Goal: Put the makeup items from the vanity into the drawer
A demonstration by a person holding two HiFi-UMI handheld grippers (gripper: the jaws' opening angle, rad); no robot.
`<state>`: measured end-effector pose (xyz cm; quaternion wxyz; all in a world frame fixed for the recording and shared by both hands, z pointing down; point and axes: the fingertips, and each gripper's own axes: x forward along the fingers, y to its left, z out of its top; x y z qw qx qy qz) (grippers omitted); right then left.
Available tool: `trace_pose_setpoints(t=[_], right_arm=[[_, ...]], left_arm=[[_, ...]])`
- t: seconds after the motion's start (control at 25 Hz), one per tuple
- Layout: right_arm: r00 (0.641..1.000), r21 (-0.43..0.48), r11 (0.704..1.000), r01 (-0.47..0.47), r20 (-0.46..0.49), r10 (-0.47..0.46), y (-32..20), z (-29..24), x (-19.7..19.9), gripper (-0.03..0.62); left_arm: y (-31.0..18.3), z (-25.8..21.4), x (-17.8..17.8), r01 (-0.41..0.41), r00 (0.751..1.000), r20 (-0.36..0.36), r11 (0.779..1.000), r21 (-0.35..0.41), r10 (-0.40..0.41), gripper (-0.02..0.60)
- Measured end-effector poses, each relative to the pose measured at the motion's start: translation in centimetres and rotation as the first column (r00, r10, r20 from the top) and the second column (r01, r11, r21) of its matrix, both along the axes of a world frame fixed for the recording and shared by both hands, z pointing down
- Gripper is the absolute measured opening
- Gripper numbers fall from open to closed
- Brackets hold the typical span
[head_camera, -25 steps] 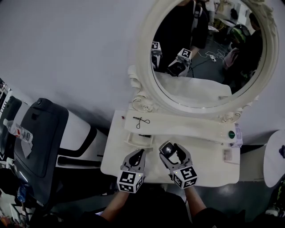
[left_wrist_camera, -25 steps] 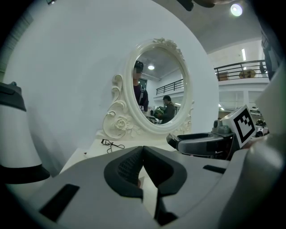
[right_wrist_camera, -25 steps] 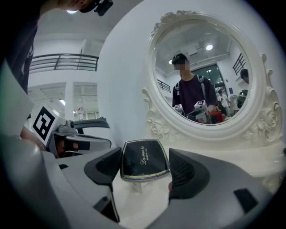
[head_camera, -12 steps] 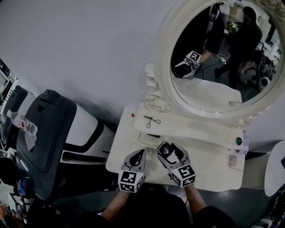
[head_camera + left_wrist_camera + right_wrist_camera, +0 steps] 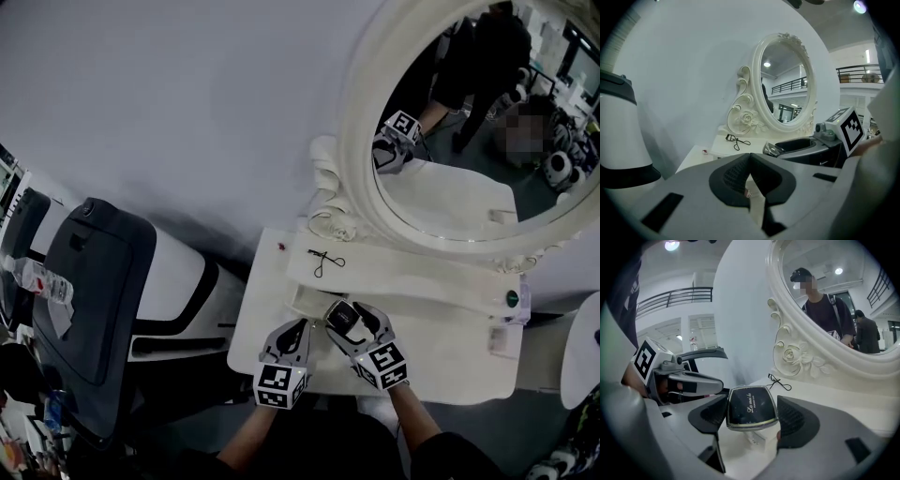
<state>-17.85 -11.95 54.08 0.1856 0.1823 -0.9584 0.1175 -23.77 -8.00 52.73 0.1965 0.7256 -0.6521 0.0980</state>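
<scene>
Left gripper (image 5: 750, 158): jaws pressed together with nothing between them, low over the front of the worktop (image 5: 441, 349).
Right gripper (image 5: 753, 423): pinching a black compact (image 5: 751, 406) by its two sides, lid facing the camera.
Compact position: above the worktop, just beside the left gripper, in front of the raised shelf (image 5: 412, 277).
Eyelash curler (image 5: 324, 262): lying flat on the shelf below the oval mirror (image 5: 450, 197), apart from both grippers.

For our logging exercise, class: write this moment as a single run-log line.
left gripper: shut, empty | right gripper: shut on black compact | eyelash curler: lying on vanity shelf
</scene>
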Motion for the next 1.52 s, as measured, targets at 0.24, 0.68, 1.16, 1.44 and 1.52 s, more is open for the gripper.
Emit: trace_pose_setpoints(t=[0.24,0.68,1.16,1.44,1.52], right_arm=[[0.996,-0.067,0.995,0.069,-0.054,-0.072,-0.8,2.6,-2.5,0.353],[0.975,-0.151,0.978,0.145,-0.145,-0.167,-0.6,5.5,-5.4,0.353],[0.983,-0.16,0.983,0.092,-0.144,-0.116,-1.2,6.0,-5.7,0.353],[0.985,-0.149,0.985,0.089,-0.132,-0.109,-1.4,5.8,-5.4,0.353],[0.987,-0.147,0.986,0.082,-0.123,-0.1,-1.4,5.6,-5.3,0.353]], left_arm=[[-0.8,1.5,-1.2,-0.006,1.0,-0.018,1.0,-0.029,0.005,0.015],[-0.8,2.9,-3.0,0.003,0.999,-0.043,0.998,-0.06,-0.005,0.015],[-0.8,3.2,-3.8,0.006,0.999,-0.053,0.998,-0.062,-0.009,0.015],[-0.9,3.1,-3.6,0.001,0.999,-0.054,0.998,-0.062,-0.004,0.015],[-0.9,3.1,-3.5,0.001,0.999,-0.054,0.998,-0.061,-0.004,0.015]])
